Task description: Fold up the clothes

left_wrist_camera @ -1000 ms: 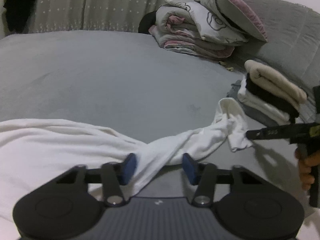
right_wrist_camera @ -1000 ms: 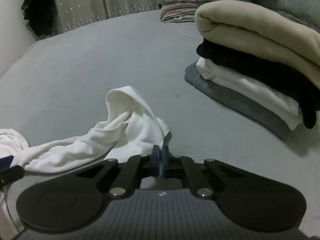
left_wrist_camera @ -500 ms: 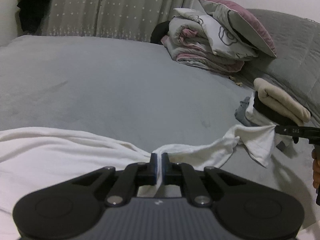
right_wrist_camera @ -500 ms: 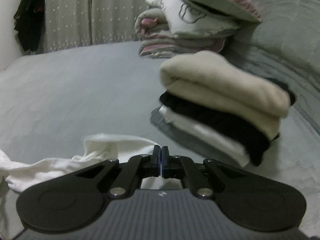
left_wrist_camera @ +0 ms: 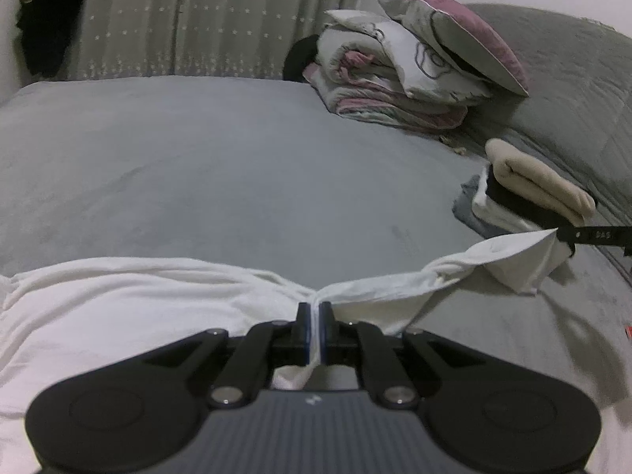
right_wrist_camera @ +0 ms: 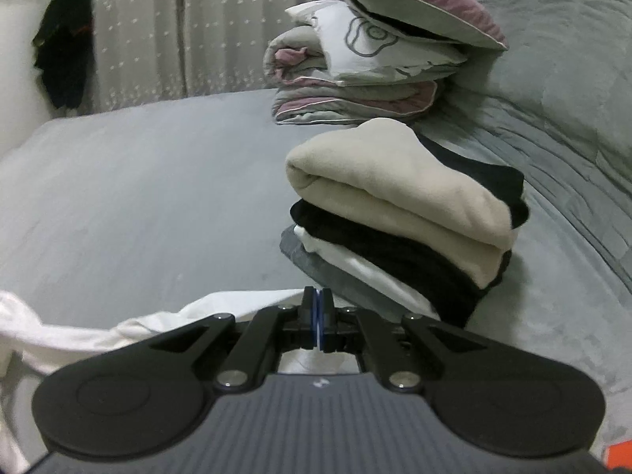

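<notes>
A white garment lies spread on the grey bed. My left gripper is shut on the garment where its sleeve joins the body. The sleeve stretches to the right, lifted off the bed, and its end is pinched in my right gripper. In the right wrist view my right gripper is shut on the white sleeve, which trails off to the left.
A stack of folded clothes, beige on top, then black, white and grey, sits just beyond my right gripper and shows at the right of the left wrist view. Folded quilts and a pillow lie at the back. Curtains hang behind the bed.
My left gripper closed on the garment at the sleeve's base. My right gripper lifted the sleeve end and pulled it right, stretching the sleeve out beside the folded stack.
</notes>
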### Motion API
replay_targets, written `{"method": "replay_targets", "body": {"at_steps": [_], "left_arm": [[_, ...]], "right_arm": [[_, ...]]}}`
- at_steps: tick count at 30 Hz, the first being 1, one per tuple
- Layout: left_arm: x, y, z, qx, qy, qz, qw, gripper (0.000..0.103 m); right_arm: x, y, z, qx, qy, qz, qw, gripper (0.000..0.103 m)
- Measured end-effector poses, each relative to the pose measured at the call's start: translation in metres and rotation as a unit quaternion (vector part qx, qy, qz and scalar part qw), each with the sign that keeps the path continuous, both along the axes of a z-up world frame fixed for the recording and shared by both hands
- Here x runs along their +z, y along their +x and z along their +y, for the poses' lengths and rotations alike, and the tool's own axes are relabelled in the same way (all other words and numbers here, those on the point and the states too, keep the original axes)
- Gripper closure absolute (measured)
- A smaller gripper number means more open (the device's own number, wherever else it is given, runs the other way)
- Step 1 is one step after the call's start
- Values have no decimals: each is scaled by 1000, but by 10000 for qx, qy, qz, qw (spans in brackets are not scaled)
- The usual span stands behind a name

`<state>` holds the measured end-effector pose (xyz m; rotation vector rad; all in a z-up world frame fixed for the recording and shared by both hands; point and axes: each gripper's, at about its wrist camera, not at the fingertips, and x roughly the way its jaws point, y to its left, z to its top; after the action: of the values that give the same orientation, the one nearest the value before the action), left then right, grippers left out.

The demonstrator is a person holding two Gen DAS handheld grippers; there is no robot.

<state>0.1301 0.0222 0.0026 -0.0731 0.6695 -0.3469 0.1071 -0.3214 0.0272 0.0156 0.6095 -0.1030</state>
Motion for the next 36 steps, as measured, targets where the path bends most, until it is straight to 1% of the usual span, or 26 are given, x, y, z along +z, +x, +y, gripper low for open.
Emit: {"method": "replay_targets", "body": {"at_steps": [6, 12, 17, 19, 21, 23, 25, 26, 27, 28, 30, 32, 36], "left_arm": [[-7, -10, 8, -339, 214, 167, 9991, 99], [-20, -16, 15, -622, 420, 443, 9962, 100], [-23, -19, 11, -931, 620, 560, 9922, 100], [-23, -19, 13, -893, 643, 545, 9924, 100], [-24, -15, 15, -818, 573, 587, 9933, 100], [-25, -12, 15, -815, 562, 597, 9933, 99], [-24, -12, 10, -880, 606, 596, 9925, 98], [-23, -11, 8, -917, 628, 598, 9920, 97], [-21, -10, 6, -949, 616, 606, 9917, 90], [-19, -9, 6, -969, 547, 601, 9920, 85], [-13, -5, 8, -1001, 367, 574, 9926, 64], [-7, 1, 13, -875, 354, 430, 9946, 59], [-2, 22, 33, -311, 689, 307, 9967, 58]], "right_arm": [[-9, -33, -2, 406, -293, 294, 9983, 103], [-38, -61, 9, 816, -617, 727, 9921, 103], [-62, -71, 10, 1022, -631, 1101, 9866, 103], [-63, -72, 6, 1002, -526, 1112, 9873, 103], [-62, -73, 1, 969, -405, 1106, 9883, 103], [-55, -69, -10, 829, -87, 1069, 9908, 103], [-42, -61, -18, 762, 131, 979, 9922, 103], [-35, -56, -20, 761, 179, 910, 9928, 103], [-27, -51, -20, 770, 185, 824, 9934, 103], [-18, -45, -20, 785, 160, 728, 9941, 103], [-3, -32, -17, 792, 21, 566, 9952, 103], [10, -16, -14, 766, -153, 448, 9959, 103], [16, 11, -10, 666, -398, 462, 9959, 103]]}}
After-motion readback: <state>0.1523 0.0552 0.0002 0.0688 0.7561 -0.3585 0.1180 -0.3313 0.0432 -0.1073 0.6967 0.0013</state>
